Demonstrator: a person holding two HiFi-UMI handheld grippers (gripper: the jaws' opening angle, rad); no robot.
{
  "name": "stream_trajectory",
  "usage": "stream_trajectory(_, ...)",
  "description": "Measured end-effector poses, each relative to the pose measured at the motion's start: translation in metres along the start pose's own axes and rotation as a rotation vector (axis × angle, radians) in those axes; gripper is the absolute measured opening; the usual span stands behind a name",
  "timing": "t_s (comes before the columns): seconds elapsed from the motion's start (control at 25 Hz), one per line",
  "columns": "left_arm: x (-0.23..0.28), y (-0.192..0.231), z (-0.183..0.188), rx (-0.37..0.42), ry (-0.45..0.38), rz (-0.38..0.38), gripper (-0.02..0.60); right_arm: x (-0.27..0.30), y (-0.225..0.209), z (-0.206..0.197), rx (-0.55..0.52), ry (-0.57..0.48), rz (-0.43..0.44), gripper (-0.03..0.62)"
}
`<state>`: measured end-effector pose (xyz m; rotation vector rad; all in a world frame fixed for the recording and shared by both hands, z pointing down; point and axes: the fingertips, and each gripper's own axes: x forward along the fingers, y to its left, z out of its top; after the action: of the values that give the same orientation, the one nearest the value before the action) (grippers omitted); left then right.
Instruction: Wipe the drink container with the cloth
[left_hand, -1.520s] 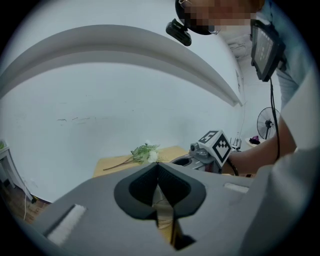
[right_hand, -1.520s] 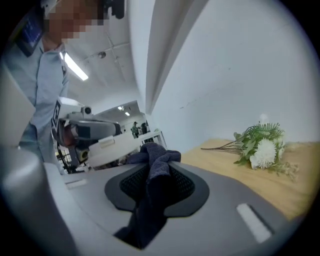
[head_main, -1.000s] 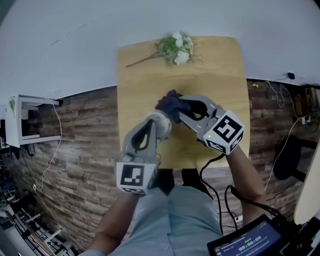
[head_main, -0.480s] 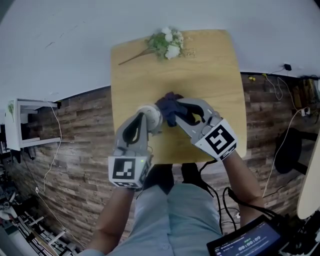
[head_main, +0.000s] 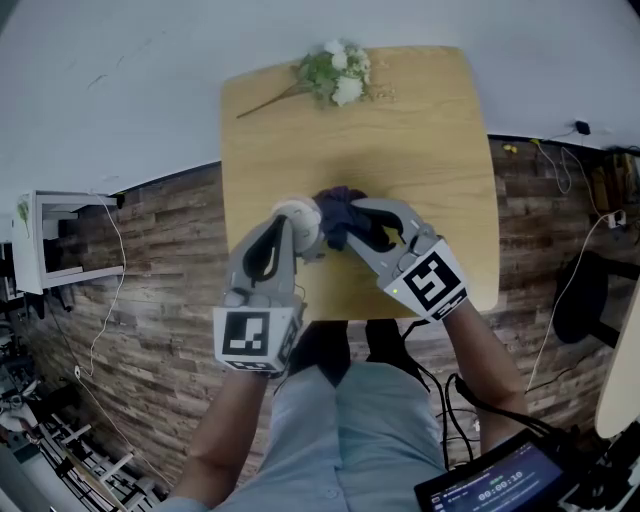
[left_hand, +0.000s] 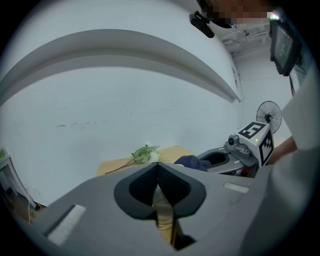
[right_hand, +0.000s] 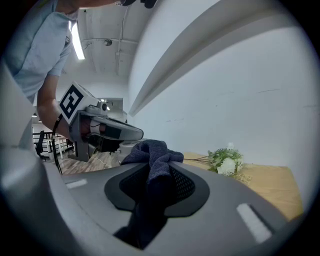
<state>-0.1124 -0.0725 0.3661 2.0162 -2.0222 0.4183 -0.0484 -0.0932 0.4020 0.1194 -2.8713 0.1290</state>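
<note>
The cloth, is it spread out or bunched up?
Bunched up: the dark cloth is crumpled in folds, clamped between the jaws of the right gripper.

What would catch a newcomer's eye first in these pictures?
The two grippers side by side mid-table: the right gripper clamps a dark blue cloth right beside the pale drink container held by the left gripper. Beyond them, a white flower sprig lies at the far edge of the wooden table.
</note>
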Motion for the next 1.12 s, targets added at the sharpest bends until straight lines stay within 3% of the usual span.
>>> stream_trajectory(0.64,-0.002,-0.007,0.002,0.001,-0.004,-0.032,0.012,0.016,0.008,-0.024,-0.011,0.038,0.016,0.094)
stream_trajectory(1.12,-0.003,-0.009,0.005,-0.024,0.002,-0.046,0.012,0.032,0.004,-0.075,0.046,0.141,0.008,0.094)
